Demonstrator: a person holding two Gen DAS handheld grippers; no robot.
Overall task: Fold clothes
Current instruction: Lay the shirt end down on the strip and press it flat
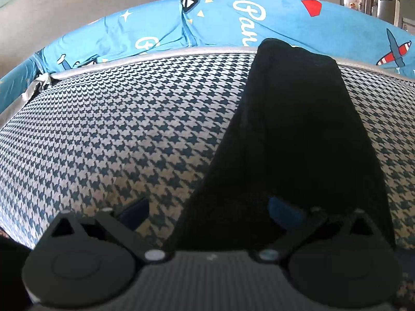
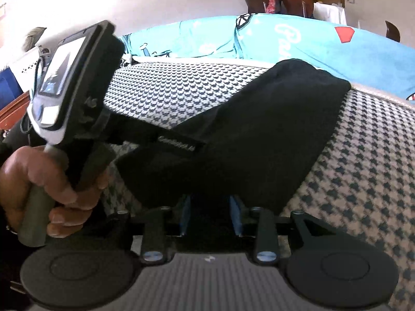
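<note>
1. Houndstooth cloth in dark blue and white (image 1: 124,129) covers the flat surface where the work takes place; a pale piped edge runs along its far side.
2. Beyond that edge lies a bright blue printed sheet (image 1: 160,23) with white lettering, stars, a red shape and a striped aeroplane.
3. A long black fabric garment (image 1: 293,134) lies on the houndstooth cloth, stretching from the near side to the far piped edge, where its rounded end slightly overhangs the blue sheet.
4. In the left wrist view, the left gripper (image 1: 207,212) has its jaws spread wide: 1 blue-padded finger rests over the patterned cloth to the left of the garment, the other sits over the black fabric, and nothing is pinched between them.
5. In the right wrist view, the right gripper (image 2: 210,215) has its 2 blue pads set close together with the near edge of the black garment dipping between them; the fabric hides the pad tips, so I cannot tell whether the jaws are clenched on it.
6. The same view shows the left gripper from the side, with a small lit screen on its back and its black fingers reaching to the garment's left edge.
7. A person's hand (image 2: 39,181) wraps around the grey-green handle of that gripper.
8. Dark wooden chairs (image 2: 290,0) with a red patterned cloth draped on 1 stand past the blue sheet.
</note>
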